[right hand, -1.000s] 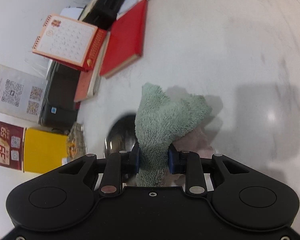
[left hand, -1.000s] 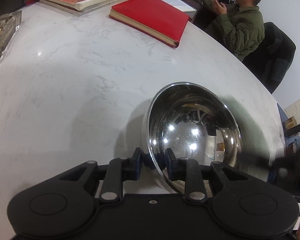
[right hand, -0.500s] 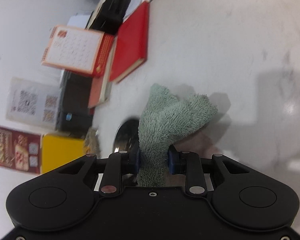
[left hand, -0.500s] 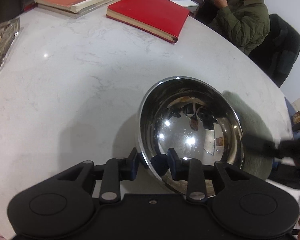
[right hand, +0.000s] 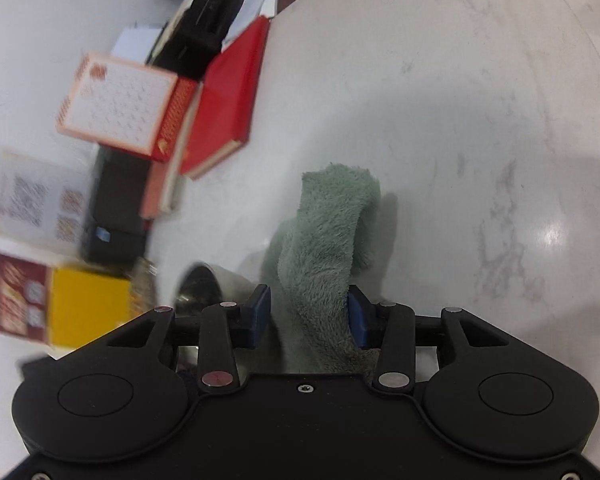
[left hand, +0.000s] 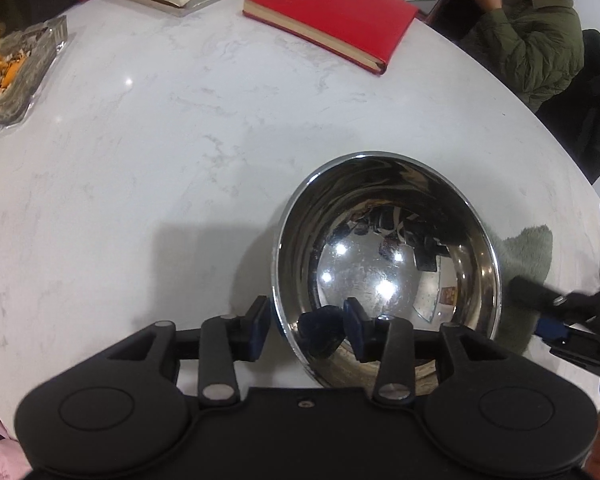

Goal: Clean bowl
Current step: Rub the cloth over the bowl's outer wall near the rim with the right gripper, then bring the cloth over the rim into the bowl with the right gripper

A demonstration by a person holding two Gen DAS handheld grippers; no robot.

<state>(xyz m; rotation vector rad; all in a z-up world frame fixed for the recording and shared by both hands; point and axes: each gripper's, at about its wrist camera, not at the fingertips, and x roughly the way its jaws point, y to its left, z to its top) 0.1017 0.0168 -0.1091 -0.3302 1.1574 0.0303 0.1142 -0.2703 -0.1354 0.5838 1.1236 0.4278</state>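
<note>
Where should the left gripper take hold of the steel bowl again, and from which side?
Grip the near rim of the steel bowl, coming down from above with one of the fingers inside and the other outside. The wall is thin, and the rounded, polished sides would likely slip. The left gripper, its fingers opening, straddles that rim. The green cloth lies against the far side.

**Bright overhead light, fisheye bending, blur on one side**

Overhead lamps are throwing small white glints onto the marble bench (left hand: 180, 128) and inside the steel bowl (left hand: 384, 264). Soft grey shadows are falling beside the bowl. Both views are bowing strongly at the edges. In the right wrist view, the calendar (right hand: 116, 106) and boxes are smearing with motion blur.
</note>
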